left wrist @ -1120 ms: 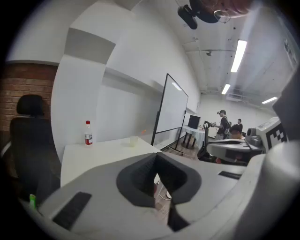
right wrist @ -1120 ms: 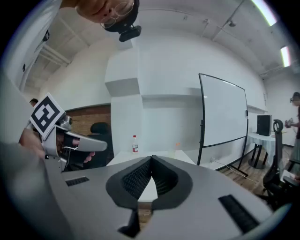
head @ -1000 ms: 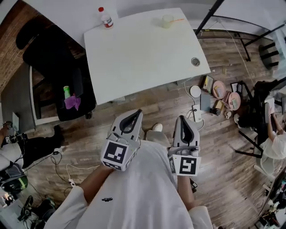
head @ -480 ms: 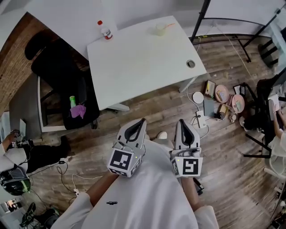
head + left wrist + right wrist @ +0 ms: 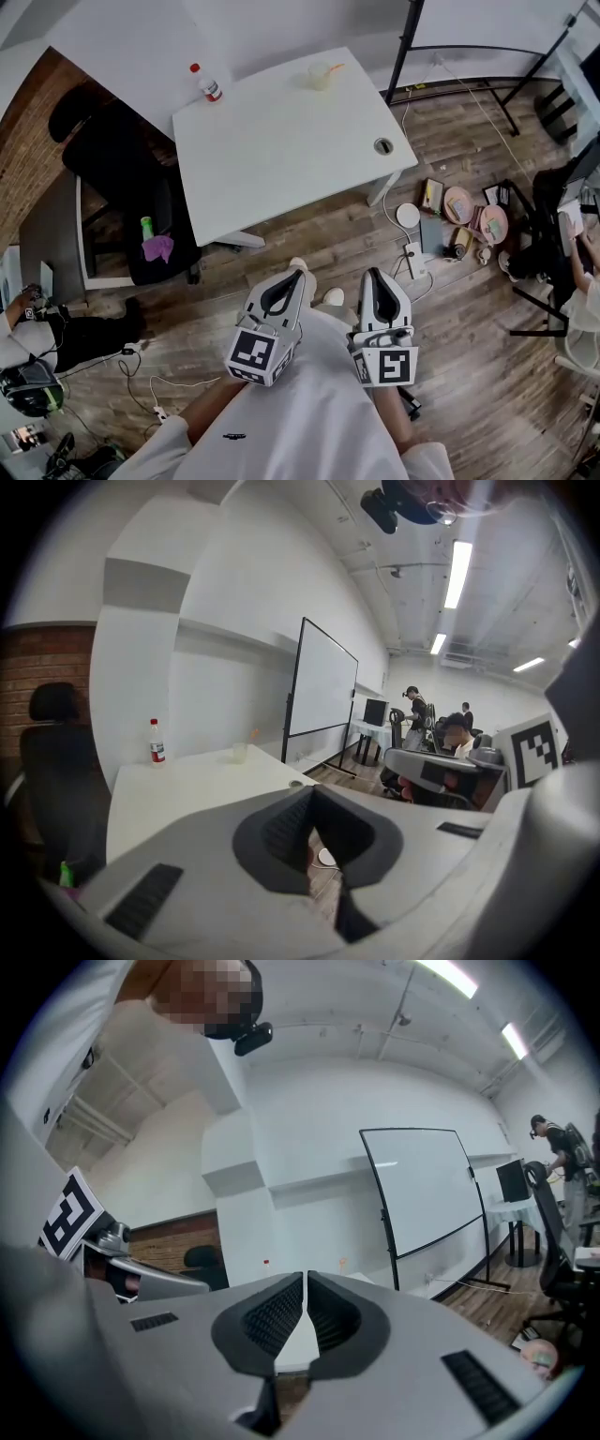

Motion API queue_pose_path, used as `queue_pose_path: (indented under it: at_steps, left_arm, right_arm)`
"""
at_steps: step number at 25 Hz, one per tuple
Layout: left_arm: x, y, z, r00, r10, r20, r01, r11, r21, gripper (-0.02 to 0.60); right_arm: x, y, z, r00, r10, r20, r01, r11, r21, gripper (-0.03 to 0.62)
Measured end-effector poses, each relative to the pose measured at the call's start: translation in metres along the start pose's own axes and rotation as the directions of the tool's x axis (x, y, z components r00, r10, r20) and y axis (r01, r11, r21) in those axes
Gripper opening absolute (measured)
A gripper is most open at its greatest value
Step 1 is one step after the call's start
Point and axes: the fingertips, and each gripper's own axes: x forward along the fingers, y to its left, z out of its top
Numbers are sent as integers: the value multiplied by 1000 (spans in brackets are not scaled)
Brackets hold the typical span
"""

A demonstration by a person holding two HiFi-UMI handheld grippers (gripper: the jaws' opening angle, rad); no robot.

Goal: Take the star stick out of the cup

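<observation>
A pale cup with an orange-tipped stick in it stands at the far edge of the white table. In the left gripper view the cup is small and far off. Both grippers are held close to the person's body over the wooden floor, well short of the table. My left gripper is shut with nothing in it, its jaw tips touching. My right gripper is shut and empty too, its pads meeting.
A red-capped bottle stands on the table's far left corner. A black chair is left of the table. Whiteboard stand legs and floor clutter with cables lie to the right. A person sits at the right edge.
The head view has swung a little, so the table and cup sit further left in the picture. Both grippers stay shut in front of the body, slightly lower in frame.
</observation>
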Motion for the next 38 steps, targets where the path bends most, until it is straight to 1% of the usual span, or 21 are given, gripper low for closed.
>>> queue_pose_path:
  at_steps: [6,10,17,20,26,29,32,35,38]
  left_arm:
    - [19,6,2,1000,-14,-28,14,1000,-13,3]
    - [45,11,3,998,-28,-47,27,999,-27,3]
    - [114,41,37,996,-80,-27,79,996,-46,3]
    - [140,61,60,996,-85,-6,84,995,-47,3]
    - [177,109,93,997,-80,15,81,995,-53,3]
    - [195,137,99,997,-72,25,73,996,-52,3]
    - [209,169,104,999,-41,32,44,996,-82,3]
    - [218,193,112,999,-29,40,34,993,-117,3]
    - [233,205,113,999,-40,34,44,991,-124,3]
  right_arm:
    - [15,-19,-10,999,-21,-45,21,1000,9,3]
    - [32,-40,-7,998,-39,-58,39,999,-4,3]
    - [89,-70,8,994,-80,-70,77,996,-37,3]
    - [119,-81,19,993,-95,-67,92,995,-39,3]
    - [189,-84,44,995,-81,-50,77,995,-65,3]
    - [224,-82,46,997,-69,-43,66,996,-61,3]
    - [260,-79,43,996,-60,-59,56,996,-69,3]
    - [291,-76,47,996,-48,-73,39,993,-108,5]
    - [316,-75,53,997,-23,-80,10,987,-159,5]
